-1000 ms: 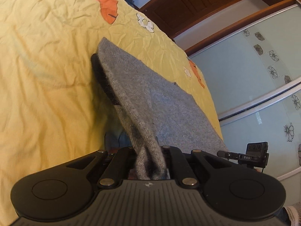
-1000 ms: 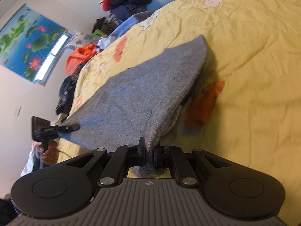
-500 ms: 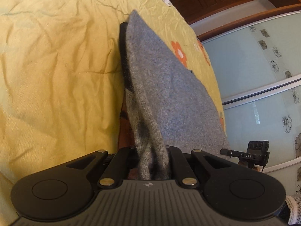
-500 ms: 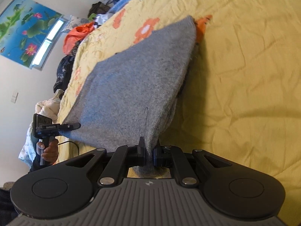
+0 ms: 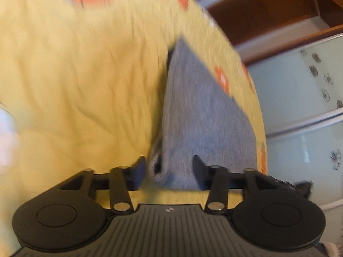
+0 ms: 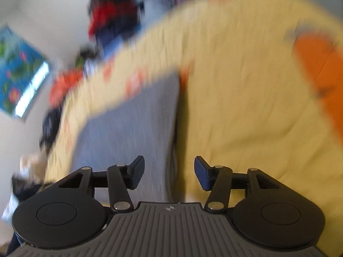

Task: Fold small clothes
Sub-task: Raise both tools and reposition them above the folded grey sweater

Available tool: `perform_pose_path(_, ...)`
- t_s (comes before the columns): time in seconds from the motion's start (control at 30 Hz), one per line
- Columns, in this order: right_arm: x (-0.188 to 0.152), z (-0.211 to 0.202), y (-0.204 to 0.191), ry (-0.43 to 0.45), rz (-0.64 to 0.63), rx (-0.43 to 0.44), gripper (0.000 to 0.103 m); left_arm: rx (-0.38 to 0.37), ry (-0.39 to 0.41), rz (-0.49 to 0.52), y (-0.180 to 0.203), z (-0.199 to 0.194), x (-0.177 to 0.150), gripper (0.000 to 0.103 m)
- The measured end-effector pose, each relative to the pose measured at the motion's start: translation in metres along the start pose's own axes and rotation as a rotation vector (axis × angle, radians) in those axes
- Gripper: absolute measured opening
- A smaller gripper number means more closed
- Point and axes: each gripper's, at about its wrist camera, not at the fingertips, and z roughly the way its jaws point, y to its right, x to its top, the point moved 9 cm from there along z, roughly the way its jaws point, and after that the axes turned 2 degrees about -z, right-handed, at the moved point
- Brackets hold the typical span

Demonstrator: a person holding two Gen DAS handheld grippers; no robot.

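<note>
A small grey knitted garment (image 5: 193,111) lies folded flat on the yellow flowered bedspread (image 5: 75,75). In the left wrist view my left gripper (image 5: 169,172) stands open, its fingers either side of the garment's near corner without clamping it. The right wrist view shows the same grey garment (image 6: 133,128) on the bedspread (image 6: 246,107), its right edge running toward me. My right gripper (image 6: 169,171) is open too, straddling that near edge. Both views are motion-blurred.
Sliding wardrobe doors (image 5: 304,98) with flower prints and dark wooden furniture (image 5: 268,6) stand beyond the bed's far side. A heap of mixed clothes (image 6: 113,15) sits past the bed in the right wrist view, and a blue lotus picture (image 6: 19,72) hangs on the wall.
Both grippers were shut on the lifted grey garment; now both have opened and let it go, and it lies flat on the bed. Both cameras are moving fast.
</note>
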Motion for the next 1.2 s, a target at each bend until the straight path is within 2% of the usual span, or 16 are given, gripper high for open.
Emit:
perform_pose_path(0.07,0.024,-0.012,-0.012,0.133,-0.035,-0.060,0.058,0.137,0.204,0.092,0.015,-0.038,0.026,0.059)
perform_pose_path(0.13,0.043,0.001,-0.036,0.227,-0.096,-0.111,0.061,0.262,0.389,0.222,0.050,-0.049,0.050,0.059)
perform_pose_path(0.23,0.057,0.054,-0.077,0.305,-0.270,-0.227,0.069,0.335,0.538,0.394,0.109,-0.013,0.069,0.062)
perform_pose_path(0.33,0.056,0.123,-0.095,0.263,-0.422,-0.314,0.070,0.363,0.515,0.490,0.141,0.069,0.073,0.062)
perform_pose_path(0.43,0.054,0.178,-0.087,0.193,-0.455,-0.425,0.070,0.440,0.470,0.522,0.140,0.148,0.077,0.062)
perform_pose_path(0.53,0.051,0.205,-0.074,0.176,-0.462,-0.502,0.070,0.514,0.403,0.509,0.115,0.193,0.081,0.062)
perform_pose_path(0.6,0.050,0.211,-0.066,0.186,-0.462,-0.535,0.084,0.555,0.372,0.524,0.100,0.207,0.082,0.067)
perform_pose_path(0.63,0.051,0.213,-0.062,0.201,-0.444,-0.538,0.088,0.555,0.383,0.547,0.096,0.207,0.079,0.074)
perform_pose_path(0.73,0.056,0.210,-0.044,0.214,-0.334,-0.502,0.096,0.510,0.397,0.543,0.087,0.200,0.077,0.076)
perform_pose_path(0.83,0.057,0.215,-0.047,0.191,-0.362,-0.515,0.100,0.530,0.399,0.548,0.090,0.204,0.082,0.078)
perform_pose_path(0.87,0.058,0.213,-0.047,0.184,-0.352,-0.504,0.097,0.535,0.399,0.544,0.090,0.204,0.083,0.078)
perform_pose_path(0.93,0.059,0.198,-0.051,0.195,-0.308,-0.490,0.081,0.576,0.411,0.538,0.092,0.197,0.083,0.076)
perform_pose_path(1.0,0.054,0.173,-0.073,0.240,-0.277,-0.396,0.079,0.639,0.479,0.537,0.104,0.170,0.074,0.075)
perform_pose_path(1.03,0.048,0.163,-0.089,0.263,-0.301,-0.328,0.080,0.598,0.522,0.550,0.116,0.157,0.062,0.076)
perform_pose_path(1.1,0.030,0.161,-0.113,0.241,-0.384,-0.290,0.086,0.510,0.547,0.610,0.137,0.143,0.033,0.076)
perform_pose_path(1.2,0.001,0.185,-0.117,0.136,-0.498,-0.347,0.085,0.500,0.434,0.678,0.135,0.160,-0.004,0.077)
